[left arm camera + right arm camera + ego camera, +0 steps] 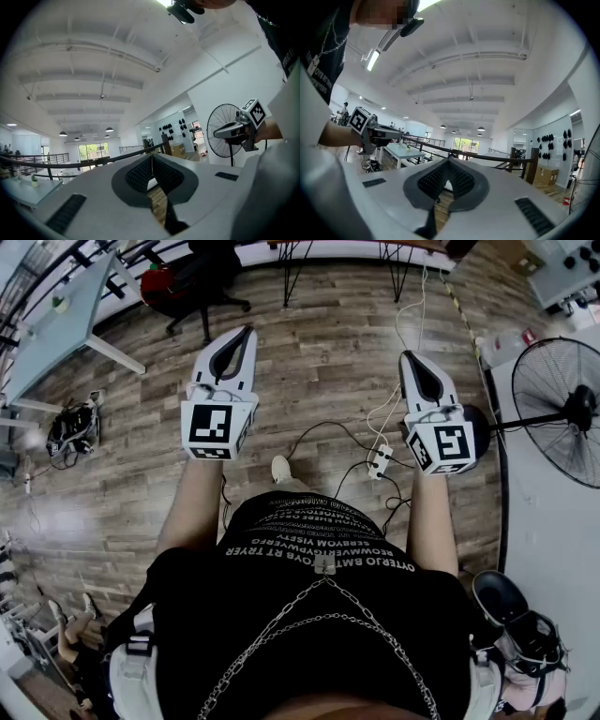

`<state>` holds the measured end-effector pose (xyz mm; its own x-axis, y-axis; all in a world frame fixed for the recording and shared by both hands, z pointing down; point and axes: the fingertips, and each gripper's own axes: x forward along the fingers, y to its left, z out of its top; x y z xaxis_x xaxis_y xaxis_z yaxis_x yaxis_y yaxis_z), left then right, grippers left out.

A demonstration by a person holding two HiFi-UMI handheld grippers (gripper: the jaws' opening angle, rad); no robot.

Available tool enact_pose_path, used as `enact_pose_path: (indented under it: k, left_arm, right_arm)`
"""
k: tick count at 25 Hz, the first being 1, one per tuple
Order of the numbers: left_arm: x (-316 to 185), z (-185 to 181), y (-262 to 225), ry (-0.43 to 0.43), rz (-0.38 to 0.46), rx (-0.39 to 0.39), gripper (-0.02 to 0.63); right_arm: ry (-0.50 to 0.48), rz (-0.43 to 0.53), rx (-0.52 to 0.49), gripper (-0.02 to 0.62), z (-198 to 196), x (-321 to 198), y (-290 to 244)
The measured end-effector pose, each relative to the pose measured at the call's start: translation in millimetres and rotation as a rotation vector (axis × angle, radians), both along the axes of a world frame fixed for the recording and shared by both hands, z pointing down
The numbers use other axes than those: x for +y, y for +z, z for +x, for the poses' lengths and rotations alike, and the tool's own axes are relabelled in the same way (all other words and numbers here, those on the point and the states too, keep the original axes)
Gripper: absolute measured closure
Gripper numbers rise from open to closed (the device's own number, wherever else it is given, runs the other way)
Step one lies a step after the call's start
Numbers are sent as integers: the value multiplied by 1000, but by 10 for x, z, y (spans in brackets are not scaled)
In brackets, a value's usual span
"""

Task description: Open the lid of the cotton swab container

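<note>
In the head view the left gripper (246, 332) and the right gripper (406, 356) were held out side by side, well apart, over a wooden floor (319, 362). Both had their jaws together with nothing between them. The person's black shirt (309, 615) covered the lower part of the picture, and a standing fan (562, 409) at the right was cut off by the edge. In the left gripper view the jaws were pressed closed and empty. Past them were only a dark railing (70, 164) and the white ceiling, and the floor just under the jaws was mostly hidden. In the right gripper view the jaws were also clenched on nothing, with a pale table (405, 152) far at the left. The cotton swab container could not be found in any view.
</note>
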<state>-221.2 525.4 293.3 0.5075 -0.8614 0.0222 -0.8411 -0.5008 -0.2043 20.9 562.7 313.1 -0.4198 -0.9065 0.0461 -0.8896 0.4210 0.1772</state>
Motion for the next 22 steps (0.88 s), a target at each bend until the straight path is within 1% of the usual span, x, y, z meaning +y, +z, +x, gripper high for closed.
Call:
enact_pose_path:
  k: [3,6,8,12,16,22]
  left_arm:
    - [-180,24,30,18,-1,-4,577]
    - [-330,46,64,31,2,-33,577]
    - [-433,3,97,37,-8,-33,577]
    - [-644,-190,142,50,-35,-5,577]
    - [-877,-490,136,36,-47,18,575]
    - [-1027,-812,170,49,-29,25,575]
  right_arm:
    - [8,-6,-9,580,2,-181,40]
    - [12,-6,-50,580,15,-323,42]
    - [24,-14,-74,580,7,-405,75]
    - [43,-39,-77,578,-102,-595,139]
    - [33,-28,-86,578,-285,-742,86]
    - [31,-16,-96,577,-493,-790,74]
